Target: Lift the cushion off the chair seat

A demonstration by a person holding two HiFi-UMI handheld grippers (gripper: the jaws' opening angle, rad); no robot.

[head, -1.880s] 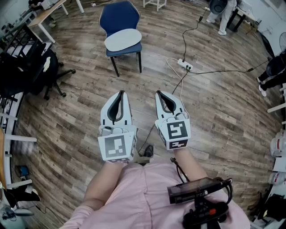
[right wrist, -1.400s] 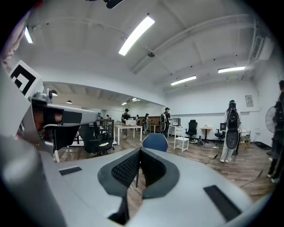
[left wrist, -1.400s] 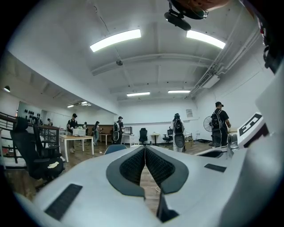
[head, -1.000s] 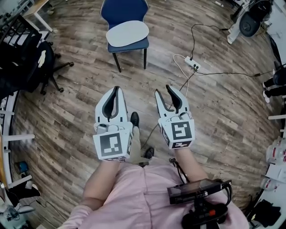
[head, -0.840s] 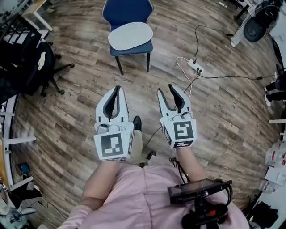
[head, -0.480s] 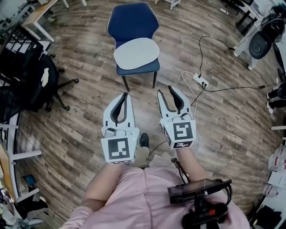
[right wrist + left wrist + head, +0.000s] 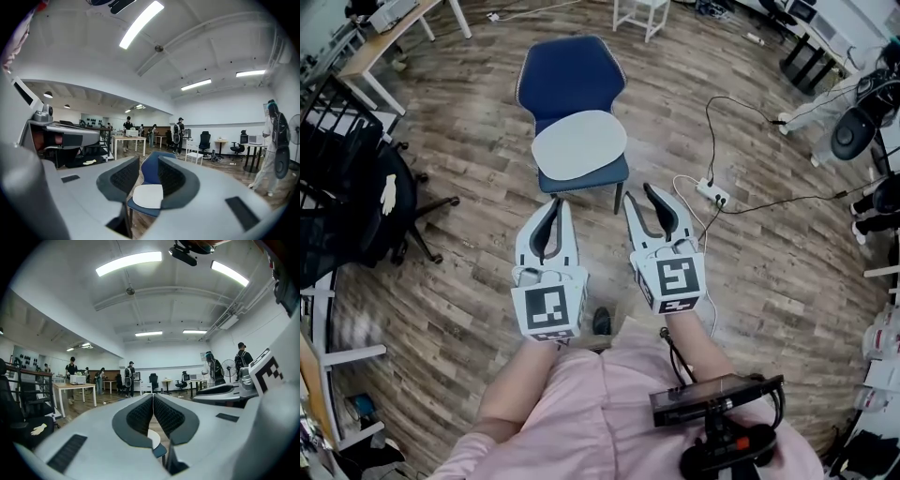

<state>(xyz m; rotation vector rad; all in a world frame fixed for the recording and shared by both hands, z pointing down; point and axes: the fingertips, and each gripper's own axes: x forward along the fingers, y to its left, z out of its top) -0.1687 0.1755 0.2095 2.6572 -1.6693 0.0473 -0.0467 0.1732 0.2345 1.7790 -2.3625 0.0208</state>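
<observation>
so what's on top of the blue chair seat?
A pale oval cushion lies on the blue chair's seat. It covers most of the seat; only the front edge shows.

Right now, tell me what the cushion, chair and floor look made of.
The cushion: pale grey, matte, likely fabric or felt; flat, no sheen.
The chair: blue shell, smooth, probably plastic or upholstery.
The floor: wood-look planks, visible grain; laminate or timber, unclear.
</observation>
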